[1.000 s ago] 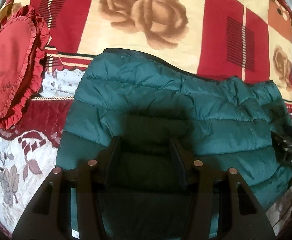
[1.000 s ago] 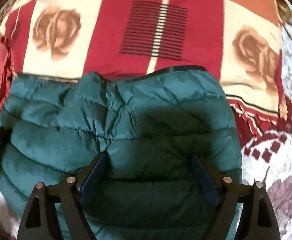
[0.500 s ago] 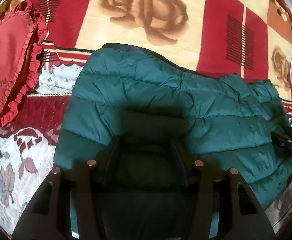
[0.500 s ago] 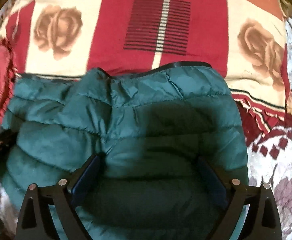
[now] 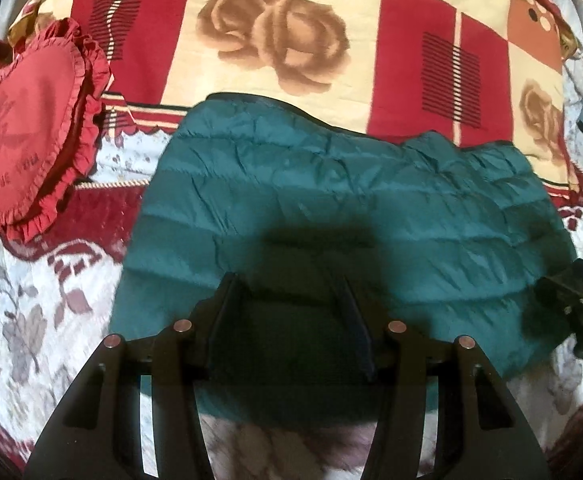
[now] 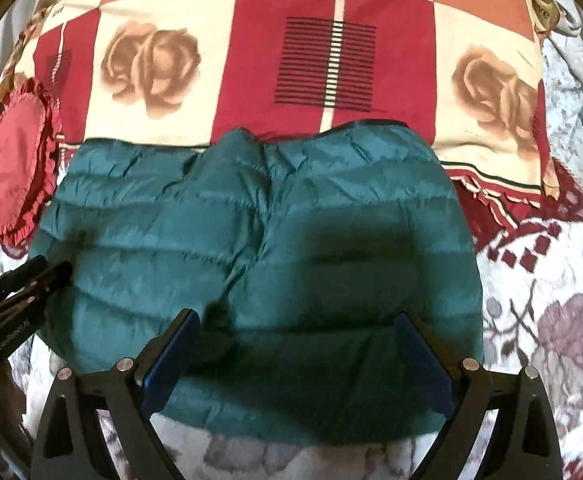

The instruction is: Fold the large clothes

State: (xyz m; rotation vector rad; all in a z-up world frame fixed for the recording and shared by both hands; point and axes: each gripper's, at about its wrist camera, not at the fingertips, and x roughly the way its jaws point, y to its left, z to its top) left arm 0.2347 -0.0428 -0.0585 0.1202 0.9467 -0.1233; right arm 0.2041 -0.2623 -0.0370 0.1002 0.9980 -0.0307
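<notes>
1. Heart-shaped red cushion (image 5: 23, 128), ruffled edge, lies at far left on the bed.
2. Left gripper (image 5: 291, 300): jaws apart, holding nothing, above the jacket's near edge.
3. Teal quilted jacket (image 6: 251, 240), puffy and creased, lies folded on the floral bedspread (image 6: 551, 280), its far edge touching the rose-patterned blanket (image 6: 331, 40).
4. Right gripper (image 6: 297, 336): jaws apart; contact with the fabric unclear.

We see the left gripper (image 5: 289, 284) with jaws spread wide, nothing between the fingers (image 5: 227, 312) — it points forward and slightly down. The right gripper (image 6: 297, 324) is spread wider, blue-faced pads (image 6: 173, 356) apart, gripping nothing. Each tool shows at the edge of the other's view — left gripper (image 6: 19, 292) low-left, right gripper (image 5: 579, 304) at right.
</notes>
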